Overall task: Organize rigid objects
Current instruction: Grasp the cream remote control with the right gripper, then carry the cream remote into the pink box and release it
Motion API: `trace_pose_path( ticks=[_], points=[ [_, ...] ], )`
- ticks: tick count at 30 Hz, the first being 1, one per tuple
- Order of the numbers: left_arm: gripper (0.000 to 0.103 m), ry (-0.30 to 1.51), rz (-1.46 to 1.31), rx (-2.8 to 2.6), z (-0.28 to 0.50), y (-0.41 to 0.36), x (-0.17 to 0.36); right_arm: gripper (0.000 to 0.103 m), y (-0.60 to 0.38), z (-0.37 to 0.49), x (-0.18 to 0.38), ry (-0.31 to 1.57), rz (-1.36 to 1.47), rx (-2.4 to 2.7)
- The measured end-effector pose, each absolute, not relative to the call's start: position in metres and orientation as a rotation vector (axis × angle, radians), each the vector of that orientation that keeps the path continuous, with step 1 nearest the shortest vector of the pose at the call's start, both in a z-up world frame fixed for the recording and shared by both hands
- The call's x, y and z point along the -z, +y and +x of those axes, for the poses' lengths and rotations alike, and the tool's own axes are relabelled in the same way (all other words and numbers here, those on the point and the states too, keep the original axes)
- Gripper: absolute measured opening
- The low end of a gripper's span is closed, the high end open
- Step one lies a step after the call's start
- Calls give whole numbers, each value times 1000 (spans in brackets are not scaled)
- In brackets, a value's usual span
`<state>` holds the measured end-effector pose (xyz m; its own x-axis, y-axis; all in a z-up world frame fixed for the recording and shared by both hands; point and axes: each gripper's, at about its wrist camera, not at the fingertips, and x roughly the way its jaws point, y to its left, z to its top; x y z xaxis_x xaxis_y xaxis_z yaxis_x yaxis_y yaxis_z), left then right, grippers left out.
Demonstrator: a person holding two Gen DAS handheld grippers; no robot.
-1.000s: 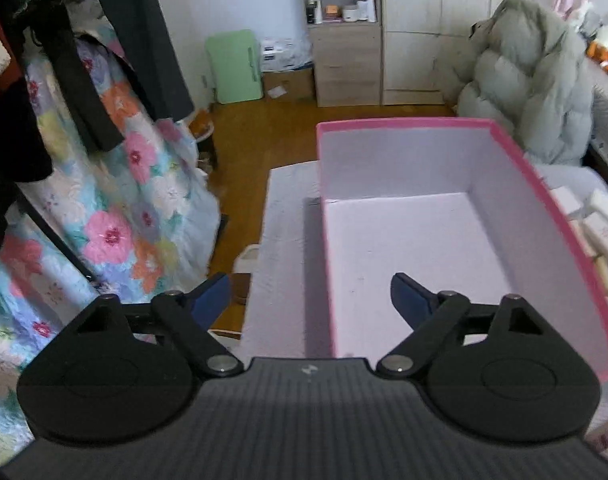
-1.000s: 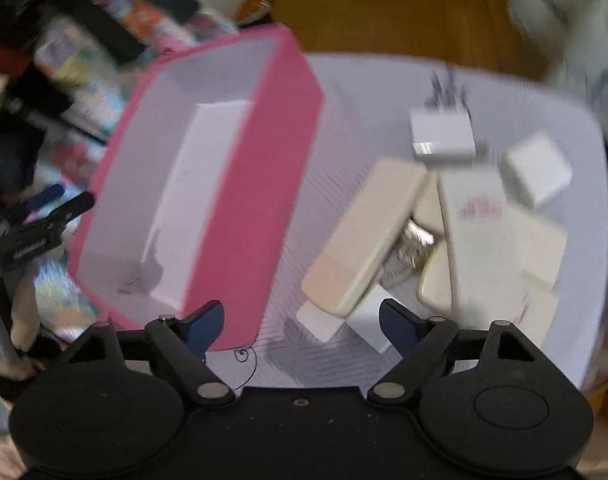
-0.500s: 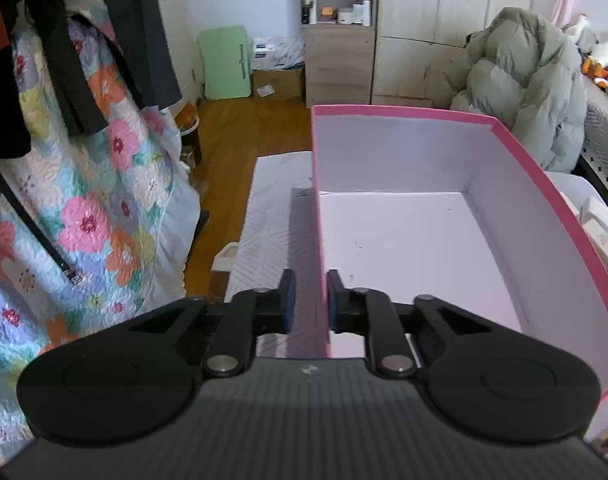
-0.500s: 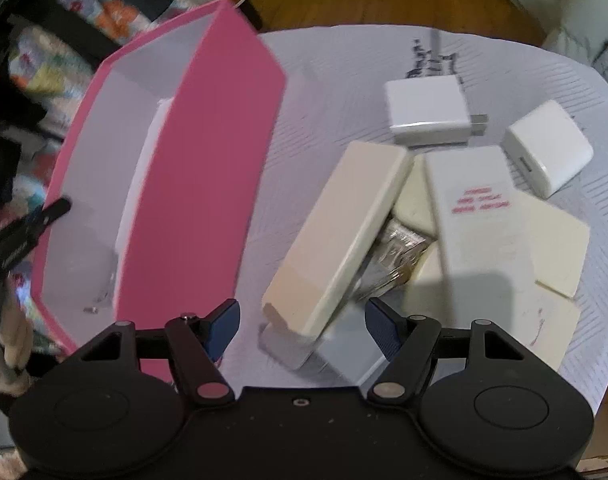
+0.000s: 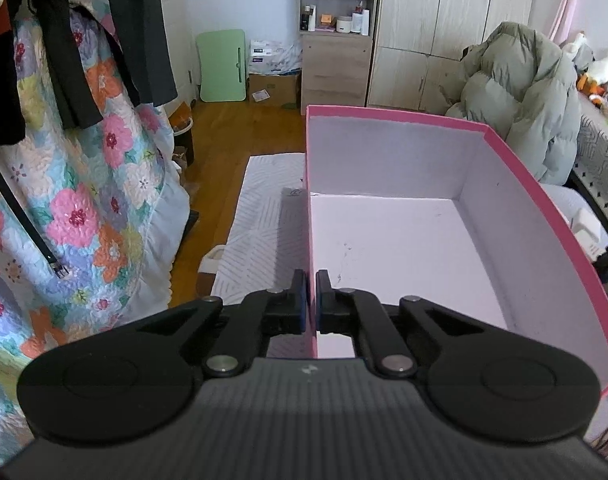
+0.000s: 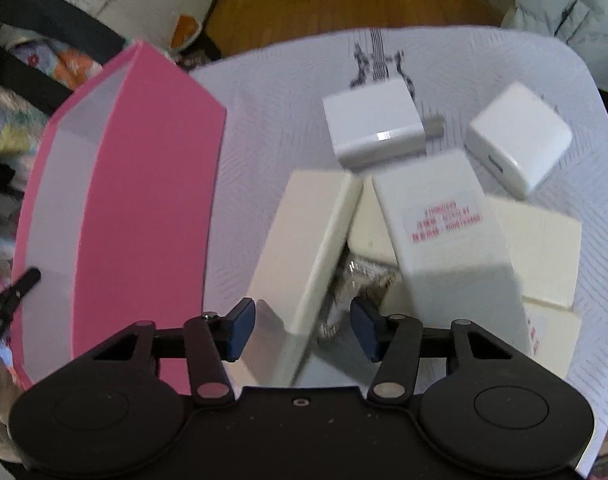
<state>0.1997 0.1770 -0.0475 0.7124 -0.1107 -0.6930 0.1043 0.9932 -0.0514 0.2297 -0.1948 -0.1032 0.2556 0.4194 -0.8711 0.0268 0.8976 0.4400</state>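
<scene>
My left gripper (image 5: 311, 302) is clamped on the near left wall of the pink box (image 5: 544, 208), one pad outside the wall and one inside, pinching the thin rim between them. From there the box stretches away from me, its pale inside bare, standing on a white patterned cloth (image 5: 260, 216) that covers the table.

My right gripper (image 6: 302, 328) points steeply down at the pile of rigid pieces, its jaws closing. The near end of a long cream block (image 6: 304, 248) lies between the blue pads, but I see a gap on each side, so nothing is gripped yet. Just right of that block lies a white block with red print (image 6: 444, 232), leaning over other cream pieces, with something crinkled and shiny (image 6: 364, 276) in the gap between them. Farther out sit a white charger (image 6: 374, 126) with prongs and a second white adapter (image 6: 518, 138), apart from each other. The pink box stands to the left of the pile.
</scene>
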Motion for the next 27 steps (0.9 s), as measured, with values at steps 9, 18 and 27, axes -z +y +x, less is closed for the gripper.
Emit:
trace_pose_path(
  ticks=[9, 18, 27],
  points=[
    [4, 767, -47, 110, 200, 180, 49, 25, -200, 236, 107, 1209, 518, -355],
    [5, 778, -110, 93, 206, 184, 50, 22, -180, 235, 83, 1141, 339, -471],
    [6, 789, -102, 84, 212, 182, 51, 22, -167, 228, 67, 1088, 182, -493]
  ],
)
